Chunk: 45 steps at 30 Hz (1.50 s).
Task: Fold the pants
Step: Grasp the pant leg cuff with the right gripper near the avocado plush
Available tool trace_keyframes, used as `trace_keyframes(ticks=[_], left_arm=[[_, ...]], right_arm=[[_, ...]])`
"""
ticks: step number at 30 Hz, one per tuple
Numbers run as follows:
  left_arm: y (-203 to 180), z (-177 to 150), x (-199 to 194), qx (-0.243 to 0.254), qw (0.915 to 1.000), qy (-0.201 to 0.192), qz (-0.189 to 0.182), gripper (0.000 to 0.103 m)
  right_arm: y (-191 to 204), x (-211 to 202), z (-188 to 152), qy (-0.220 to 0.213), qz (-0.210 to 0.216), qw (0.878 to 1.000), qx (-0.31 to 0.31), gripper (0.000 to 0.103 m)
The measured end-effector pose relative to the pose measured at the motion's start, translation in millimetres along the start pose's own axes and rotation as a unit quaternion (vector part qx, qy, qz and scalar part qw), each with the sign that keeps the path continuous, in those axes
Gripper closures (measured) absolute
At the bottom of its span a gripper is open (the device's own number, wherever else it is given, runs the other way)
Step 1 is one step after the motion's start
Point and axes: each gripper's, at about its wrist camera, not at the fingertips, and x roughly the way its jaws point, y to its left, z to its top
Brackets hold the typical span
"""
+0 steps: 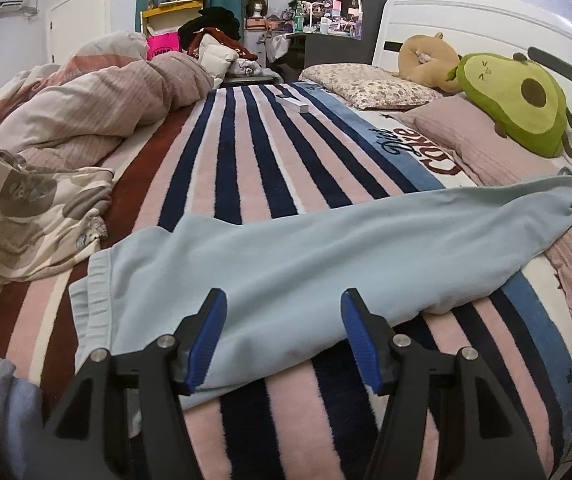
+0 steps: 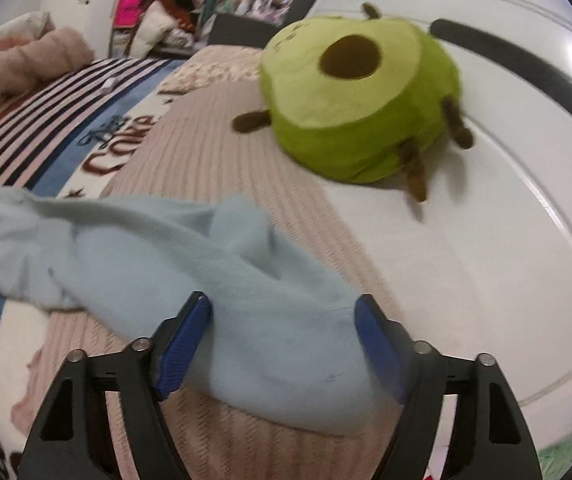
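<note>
Left wrist view, left hand-held gripper [image 1: 282, 320] spread over pants [image 1: 306, 248] on bed [image 1: 246, 152], right hand-held gripper [image 2: 284, 322] spread astride pants cuff [image 2: 286, 360].

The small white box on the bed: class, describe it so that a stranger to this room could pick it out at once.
Start at the striped bed blanket of navy, pink and white bands. Follow the stripes to the far end, beyond the pale blue fleece pants, left of the floral pillow. There lies the small white rectangular box, the only hard-edged thing among soft bedding.
</note>
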Motion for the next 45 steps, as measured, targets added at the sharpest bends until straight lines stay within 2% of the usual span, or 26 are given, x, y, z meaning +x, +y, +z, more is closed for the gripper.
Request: trace_keyframes(ticks=[1,2,3,4,7,9,10,11,13,16,17,19,22,24,26,28,30,34,36,37,45], left_arm=[[1,0,1,-0.001,1.0000,0.001,0.002,0.048],[1,0,1,-0.003,1.0000,0.001,0.004,0.048],[3,0,1,-0.005,1.0000,0.001,0.005,0.048],[4,0,1,-0.009,1.0000,0.001,0.004,0.048],[6,-1,0,-0.014,0.9999,0.000,0.001,0.048],[6,-1,0,-0.013,0.9999,0.001,0.001,0.048],[7,-1,0,-0.013,0.9999,0.002,0.000,0.048],[7,-1,0,-0.014,0.9999,0.001,0.000,0.048],[8,-1,-1,-0.014,0.9999,0.000,-0.003,0.048],[9,-1,0,-0.014,0.9999,-0.001,-0.003,0.048],[10,-1,0,-0.014,0.9999,-0.001,-0.003,0.048],[10,-1,1,-0.014,0.9999,0.000,-0.002,0.048],[11,-2,0,-0.015,0.9999,-0.001,0.002,0.048],[13,-2,-1,-0.019,0.9998,-0.003,0.001,0.048],[14,-3,-2,-0.021,0.9998,-0.003,0.000,0.048],[14,-3,-3,-0.019,0.9998,-0.003,0.000,0.048],[14,-3,-4,-0.019,0.9998,-0.003,0.000,0.048],[14,-3,-6,-0.019,0.9998,-0.006,-0.004,0.048],[15,-2,-6,-0.020,0.9998,-0.008,-0.005,0.048],[16,-2,-6,-0.021,0.9997,-0.009,-0.005,0.048],[20,-2,-3,-0.027,0.9996,-0.004,0.000,0.048]], right_arm=[[3,-4,-2,-0.001,0.009,1.000,0.003,0.071],[8,-8,-5,-0.004,0.009,1.000,0.000,0.082],[16,-14,-7,-0.010,-0.002,1.000,-0.012,0.087],[24,-17,-8,-0.019,-0.016,0.999,-0.029,0.100],[35,-25,-5,-0.036,-0.036,0.998,-0.045,0.101],[35,-26,1,-0.045,-0.025,0.997,-0.052,0.100],[34,-24,4,-0.046,-0.021,0.997,-0.055,0.092],[32,-20,10,-0.043,-0.014,0.997,-0.058,0.065],[32,-7,18,-0.030,-0.014,0.997,-0.068,0.038],[34,14,23,0.002,-0.012,0.997,-0.082,0.040],[35,18,22,0.011,-0.004,0.997,-0.080,0.051],[37,18,19,0.019,0.014,0.997,-0.072,0.065],[51,4,10,0.009,-0.015,0.996,-0.085,0.075],[58,-1,4,0.008,-0.036,0.995,-0.093,0.076],[64,-6,-2,0.009,-0.045,0.995,-0.091,0.082],[67,-11,-10,0.006,-0.055,0.995,-0.088,0.082],[67,-14,-15,0.005,-0.055,0.995,-0.080,0.086],[72,-20,-19,0.000,-0.064,0.994,-0.088,0.088],[74,-22,-21,-0.002,-0.071,0.994,-0.088,0.097],[74,-22,-21,-0.005,-0.083,0.992,-0.091,0.098],[51,-12,19,-0.051,-0.145,0.985,-0.081,0.098]])
